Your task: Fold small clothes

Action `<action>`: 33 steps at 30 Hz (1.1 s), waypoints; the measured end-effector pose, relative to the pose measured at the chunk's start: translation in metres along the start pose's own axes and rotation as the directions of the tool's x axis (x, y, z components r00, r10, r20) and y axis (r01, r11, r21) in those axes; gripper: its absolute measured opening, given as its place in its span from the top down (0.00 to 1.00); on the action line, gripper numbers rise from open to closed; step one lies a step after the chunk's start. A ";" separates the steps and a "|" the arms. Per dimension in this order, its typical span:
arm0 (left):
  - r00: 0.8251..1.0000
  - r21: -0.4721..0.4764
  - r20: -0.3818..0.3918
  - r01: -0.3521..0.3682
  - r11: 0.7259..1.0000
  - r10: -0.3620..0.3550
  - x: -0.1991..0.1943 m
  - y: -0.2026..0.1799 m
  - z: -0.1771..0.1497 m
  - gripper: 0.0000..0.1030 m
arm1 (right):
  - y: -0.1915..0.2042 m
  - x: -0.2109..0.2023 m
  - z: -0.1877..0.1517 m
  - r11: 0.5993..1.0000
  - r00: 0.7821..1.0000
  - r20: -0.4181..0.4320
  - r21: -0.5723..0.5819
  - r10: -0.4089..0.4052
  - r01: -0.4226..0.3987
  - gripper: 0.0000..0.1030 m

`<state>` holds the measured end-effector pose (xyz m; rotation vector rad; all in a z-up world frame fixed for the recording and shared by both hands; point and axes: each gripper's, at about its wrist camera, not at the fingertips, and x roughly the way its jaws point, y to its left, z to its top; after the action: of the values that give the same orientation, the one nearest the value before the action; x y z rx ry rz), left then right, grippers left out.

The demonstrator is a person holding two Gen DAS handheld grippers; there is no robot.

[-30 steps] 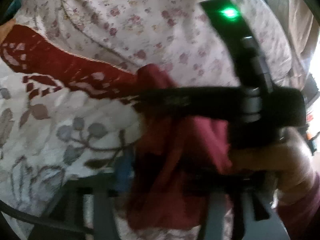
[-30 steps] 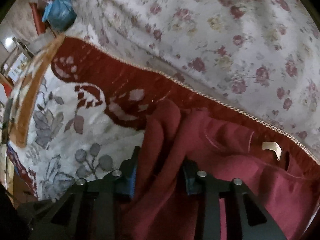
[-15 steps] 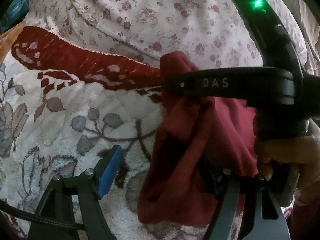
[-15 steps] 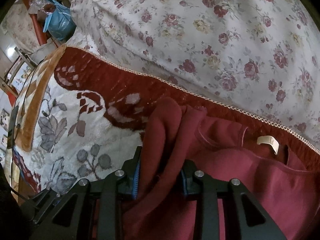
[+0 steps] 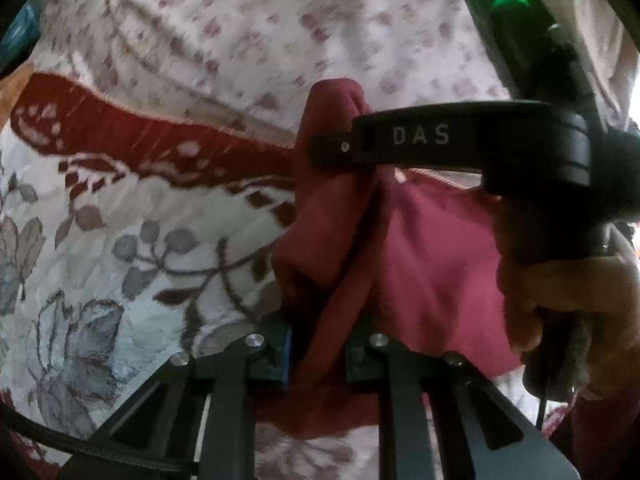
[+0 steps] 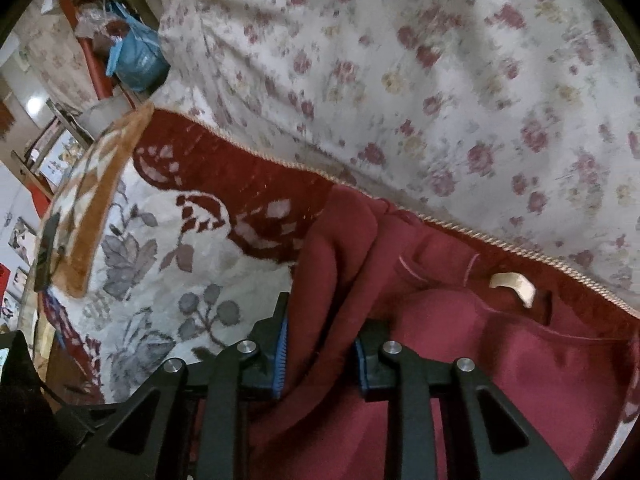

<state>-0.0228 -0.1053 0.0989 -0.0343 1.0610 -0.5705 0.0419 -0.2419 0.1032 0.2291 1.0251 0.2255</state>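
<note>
A dark red small garment (image 6: 500, 380) with a pale neck label (image 6: 514, 286) lies on the bed, one edge bunched up and lifted. My right gripper (image 6: 320, 360) has a thick fold of it between its blue pads, and its jaws are closing tighter. In the left wrist view the same garment (image 5: 432, 260) hangs as a raised fold. My left gripper (image 5: 320, 356) is closing its jaws on the lower part of that fold, pads against the cloth. The right gripper's black body (image 5: 440, 140), held by a hand (image 5: 560, 300), crosses just above and pinches the top of the fold.
Under the garment lies a white blanket with grey leaves and a red border (image 6: 180, 260). A floral sheet (image 6: 440, 80) covers the far side of the bed. A blue bag (image 6: 136, 60) and shelves stand beyond the bed's left edge.
The left jaws stood wide with one pad clear of the cloth; now they have closed on the red fold. Both grippers have risen a little with the garment.
</note>
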 end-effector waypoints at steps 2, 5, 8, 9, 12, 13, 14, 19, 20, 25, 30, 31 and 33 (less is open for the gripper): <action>1.000 0.023 0.019 0.008 1.000 -0.008 -0.009 -0.013 0.001 0.84 | -0.005 -0.016 0.000 1.000 1.000 0.019 0.005 0.007 -0.007 0.73; 0.999 0.068 0.034 -0.010 0.998 0.008 -0.014 -0.036 0.001 0.84 | -0.012 -0.040 0.000 1.000 0.999 0.044 0.002 0.001 -0.001 0.73; 0.999 0.113 0.041 -0.011 0.994 0.006 -0.017 -0.064 0.002 0.84 | -0.022 -0.061 -0.002 1.000 0.998 0.065 0.003 -0.018 0.017 0.73; 0.999 0.127 0.045 -0.007 0.992 0.002 -0.019 -0.073 0.002 0.84 | -0.027 -0.070 -0.003 1.000 0.997 0.076 0.011 -0.023 0.023 0.73; 0.999 0.170 0.046 0.005 0.986 -0.013 -0.019 -0.098 0.005 0.84 | -0.044 -0.090 -0.007 0.999 0.994 0.101 0.032 -0.036 0.033 0.73; 0.999 0.183 0.042 0.011 0.983 -0.019 -0.019 -0.107 0.006 0.85 | -0.051 -0.097 -0.009 0.998 0.993 0.110 0.043 -0.039 0.035 0.73; 0.999 0.195 0.039 0.014 0.981 -0.022 -0.018 -0.114 0.007 0.85 | -0.057 -0.104 -0.011 0.998 0.992 0.115 0.053 -0.044 0.038 0.74; 0.999 0.237 0.013 0.036 0.971 -0.040 -0.006 -0.148 0.006 0.85 | -0.090 -0.124 -0.026 0.994 0.990 0.126 0.091 -0.067 0.056 0.77; 0.999 0.243 0.007 0.040 0.969 -0.043 -0.004 -0.153 0.005 0.85 | -0.096 -0.126 -0.029 0.994 0.989 0.127 0.097 -0.070 0.058 0.77; 0.997 0.284 -0.039 0.073 0.956 -0.064 0.015 -0.180 0.001 0.85 | -0.127 -0.135 -0.048 0.988 0.988 0.128 0.138 -0.081 0.063 0.79; 0.993 0.306 -0.082 0.103 0.947 -0.082 0.035 -0.204 -0.004 0.85 | -0.159 -0.141 -0.065 0.981 0.988 0.125 0.184 -0.088 0.064 0.79; 0.993 0.310 -0.090 0.106 0.945 -0.082 0.038 -0.209 -0.005 0.85 | -0.165 -0.141 -0.067 0.979 0.988 0.123 0.193 -0.091 0.067 0.80; 0.991 0.318 -0.103 0.110 0.942 -0.081 0.046 -0.216 -0.007 0.85 | -0.175 -0.141 -0.072 0.977 0.988 0.120 0.204 -0.094 0.068 0.80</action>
<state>-0.1039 -0.3096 0.1215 0.2303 1.0442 -0.8351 -0.0770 -0.4437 0.1316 0.3783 0.9266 0.0320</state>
